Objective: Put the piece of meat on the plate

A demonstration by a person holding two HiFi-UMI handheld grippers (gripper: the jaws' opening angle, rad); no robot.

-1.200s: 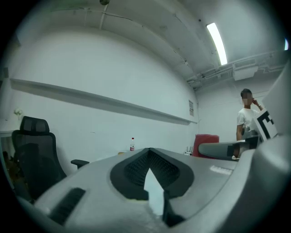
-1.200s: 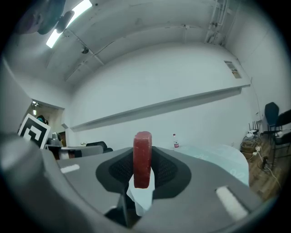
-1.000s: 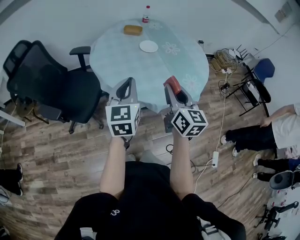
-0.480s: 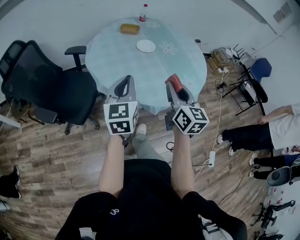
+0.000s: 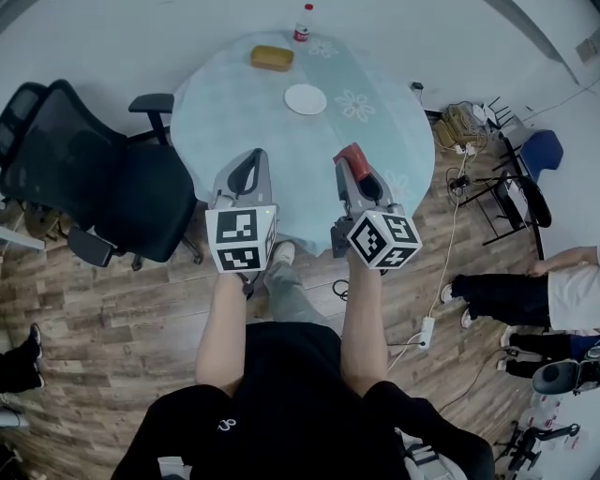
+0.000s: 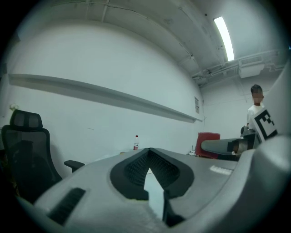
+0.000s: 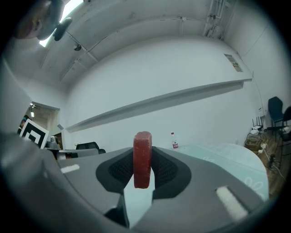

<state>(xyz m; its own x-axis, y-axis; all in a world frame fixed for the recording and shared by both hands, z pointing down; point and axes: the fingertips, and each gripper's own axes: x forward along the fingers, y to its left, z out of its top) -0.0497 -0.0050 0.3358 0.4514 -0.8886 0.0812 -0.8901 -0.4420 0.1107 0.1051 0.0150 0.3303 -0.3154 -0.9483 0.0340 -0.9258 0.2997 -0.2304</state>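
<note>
The piece of meat is a dark red slab standing on edge between the pads of my right gripper, which is shut on it above the near edge of the round table. In the right gripper view the meat sticks up above the jaws of the right gripper. The white plate lies bare on the far half of the table, well beyond both grippers. My left gripper is level beside the right one, its tips together and nothing in them; the left gripper shows the same in its own view.
A brown loaf and a bottle stand at the table's far edge. A black office chair is at the table's left. Cables and a power strip lie on the wooden floor at right, near a seated person and a folding chair.
Both grippers have moved forward toward the table together and now reach over its near edge. The meat stays gripped in the right gripper; the left stays shut.
</note>
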